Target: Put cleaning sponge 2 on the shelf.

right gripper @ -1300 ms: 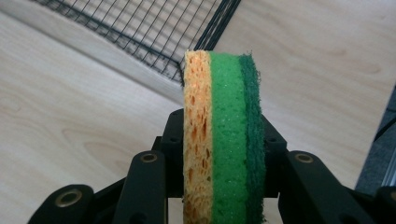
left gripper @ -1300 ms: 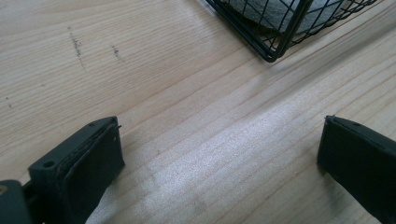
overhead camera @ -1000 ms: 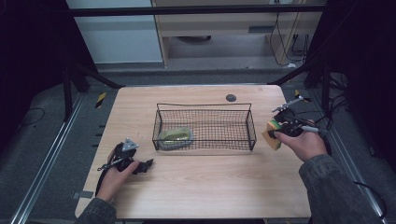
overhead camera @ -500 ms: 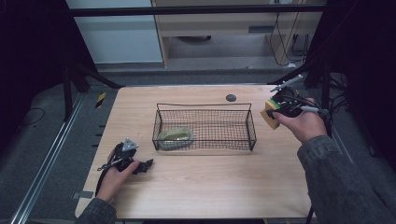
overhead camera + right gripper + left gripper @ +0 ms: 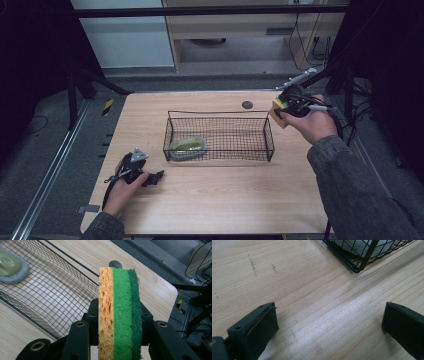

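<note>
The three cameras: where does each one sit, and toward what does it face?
High view: above the table edge, facing forward and down on the black wire basket; both forearms show.
Left gripper view: on the left gripper, facing bare tabletop.
Right gripper view: on the right gripper, clamping an orange-and-green sponge.
All share the basket.

Sponge [image 5: 119,312] in three stripes: orange with little holes, bright green, dark green; black wire basket [image 5: 219,136] with a criss-cross grid pattern; yellow-green thing on a grey base [image 5: 187,146] inside; light brown tabletop [image 5: 225,200] with wavy wood lines; small dark round spot [image 5: 247,104] on it; black jaws on both grippers; grey sleeve [image 5: 360,195].
</note>
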`<state>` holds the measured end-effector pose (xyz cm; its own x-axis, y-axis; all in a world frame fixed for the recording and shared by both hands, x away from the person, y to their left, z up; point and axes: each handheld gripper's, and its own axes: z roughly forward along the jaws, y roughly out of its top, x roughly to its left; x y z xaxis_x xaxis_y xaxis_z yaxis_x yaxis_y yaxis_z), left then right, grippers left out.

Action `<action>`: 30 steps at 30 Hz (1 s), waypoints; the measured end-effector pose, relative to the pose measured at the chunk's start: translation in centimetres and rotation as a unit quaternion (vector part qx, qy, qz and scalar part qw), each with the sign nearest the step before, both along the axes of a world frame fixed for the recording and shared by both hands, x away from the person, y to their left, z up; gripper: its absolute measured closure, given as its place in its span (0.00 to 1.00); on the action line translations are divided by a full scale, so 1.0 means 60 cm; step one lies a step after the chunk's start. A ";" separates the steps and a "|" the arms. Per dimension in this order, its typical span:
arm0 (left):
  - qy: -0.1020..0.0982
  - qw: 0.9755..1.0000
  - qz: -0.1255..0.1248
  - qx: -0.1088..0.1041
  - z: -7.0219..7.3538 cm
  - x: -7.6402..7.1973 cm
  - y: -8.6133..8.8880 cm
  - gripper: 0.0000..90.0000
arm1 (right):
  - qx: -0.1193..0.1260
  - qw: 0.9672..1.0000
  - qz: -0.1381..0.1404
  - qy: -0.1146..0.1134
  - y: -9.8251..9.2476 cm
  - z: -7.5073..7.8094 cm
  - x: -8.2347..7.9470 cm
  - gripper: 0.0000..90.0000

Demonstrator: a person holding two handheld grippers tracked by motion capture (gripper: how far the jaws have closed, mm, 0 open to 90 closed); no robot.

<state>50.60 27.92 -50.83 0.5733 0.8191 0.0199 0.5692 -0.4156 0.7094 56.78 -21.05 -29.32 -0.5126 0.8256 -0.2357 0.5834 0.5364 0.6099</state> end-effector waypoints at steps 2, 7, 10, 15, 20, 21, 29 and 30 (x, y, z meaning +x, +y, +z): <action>0.000 1.000 0.000 0.000 0.000 0.000 0.000 0.00 | 0.002 1.000 0.005 -0.001 0.008 -0.001 0.003 0.72; 0.000 1.000 0.000 0.000 0.000 0.000 0.000 0.00 | 0.002 1.000 0.015 -0.001 0.022 -0.005 0.011 0.72; 0.000 1.000 0.000 0.000 0.000 0.000 0.000 0.00 | 0.005 1.000 0.017 0.000 0.027 -0.009 0.015 0.72; 0.000 1.000 -0.001 0.000 0.000 0.000 0.000 0.00 | 0.000 1.000 0.016 0.006 0.038 -0.017 0.023 0.72; 0.000 1.000 -0.001 0.000 0.000 0.000 0.000 0.00 | -0.005 1.000 0.024 0.008 0.050 -0.023 0.028 0.72; 0.000 1.000 -0.001 0.000 0.000 0.000 0.000 0.00 | -0.003 1.000 0.025 0.009 0.052 -0.025 0.028 0.72; 0.000 1.000 -0.001 0.001 0.000 0.001 0.000 0.00 | -0.001 1.000 0.028 0.011 0.056 -0.035 0.032 0.72; 0.000 1.000 -0.002 0.001 0.000 0.001 0.000 0.00 | -0.001 1.000 0.028 0.013 0.056 -0.036 0.034 0.72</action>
